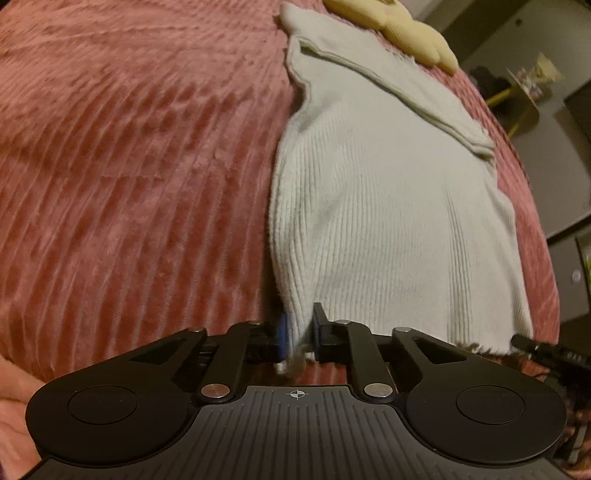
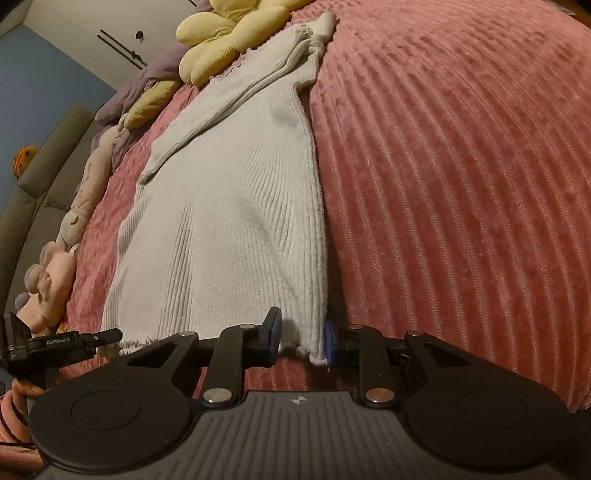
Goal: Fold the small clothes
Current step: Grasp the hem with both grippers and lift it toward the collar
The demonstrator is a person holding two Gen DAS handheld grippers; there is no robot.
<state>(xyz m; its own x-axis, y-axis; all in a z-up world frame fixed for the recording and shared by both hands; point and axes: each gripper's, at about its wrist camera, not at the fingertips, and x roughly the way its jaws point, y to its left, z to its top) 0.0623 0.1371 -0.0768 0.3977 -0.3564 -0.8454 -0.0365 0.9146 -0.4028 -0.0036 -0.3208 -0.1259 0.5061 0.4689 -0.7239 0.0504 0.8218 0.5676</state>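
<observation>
A pale ribbed knit top [image 1: 388, 206] lies flat on a pink ribbed bedspread [image 1: 129, 166], hem nearest me, with a sleeve folded across its upper part. My left gripper [image 1: 299, 332] is shut on the hem's left corner, the cloth pinched between its pads. In the right wrist view the same top [image 2: 236, 221] stretches away, and my right gripper [image 2: 303, 339] is shut on the hem's right corner, fabric bunched between the fingers [image 2: 330, 341]. The other gripper [image 2: 55, 343] shows at the left edge beside the hem.
A yellow flower-shaped cushion [image 2: 229, 33] lies past the collar end. Soft toys [image 2: 55, 280] and a purple cushion [image 2: 147, 85] line the bed's left edge beside a grey sofa [image 2: 33, 177]. Bare pink bedspread [image 2: 461, 184] spreads to the right of the top.
</observation>
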